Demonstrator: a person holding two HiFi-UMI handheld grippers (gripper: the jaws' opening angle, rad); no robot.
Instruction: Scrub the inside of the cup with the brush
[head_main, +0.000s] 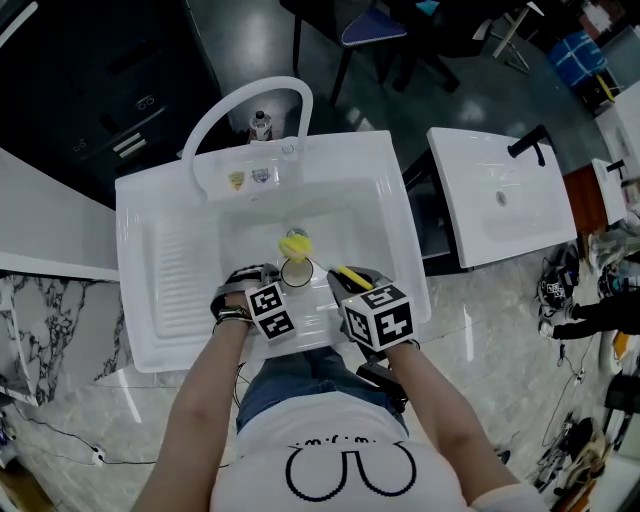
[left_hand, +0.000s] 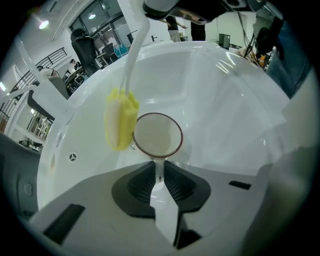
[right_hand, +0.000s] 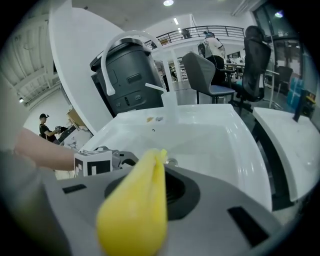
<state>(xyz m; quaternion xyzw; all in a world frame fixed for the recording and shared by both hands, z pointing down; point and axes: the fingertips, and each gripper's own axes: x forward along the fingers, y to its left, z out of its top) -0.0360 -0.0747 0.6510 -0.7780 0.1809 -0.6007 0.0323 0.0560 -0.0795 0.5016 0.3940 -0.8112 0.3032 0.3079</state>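
Observation:
A clear cup (left_hand: 157, 134) with a dark rim is held over the white sink basin (head_main: 370, 215), its mouth facing my left gripper's camera. My left gripper (left_hand: 159, 172) is shut on the cup's near rim. The brush has a yellow sponge head (left_hand: 120, 120) on a white stem (left_hand: 134, 55); the head sits just outside the cup, against its left rim. In the head view the sponge head (head_main: 294, 245) lies just beyond the cup (head_main: 297, 272). My right gripper (head_main: 347, 287) is shut on the brush's yellow handle (right_hand: 137, 205), which hides its jaws in the right gripper view.
A curved white faucet (head_main: 250, 100) arches over the sink's back edge. A ribbed drainboard (head_main: 175, 280) lies left of the basin. A second white basin (head_main: 500, 195) stands to the right. The person's arms and torso fill the near edge.

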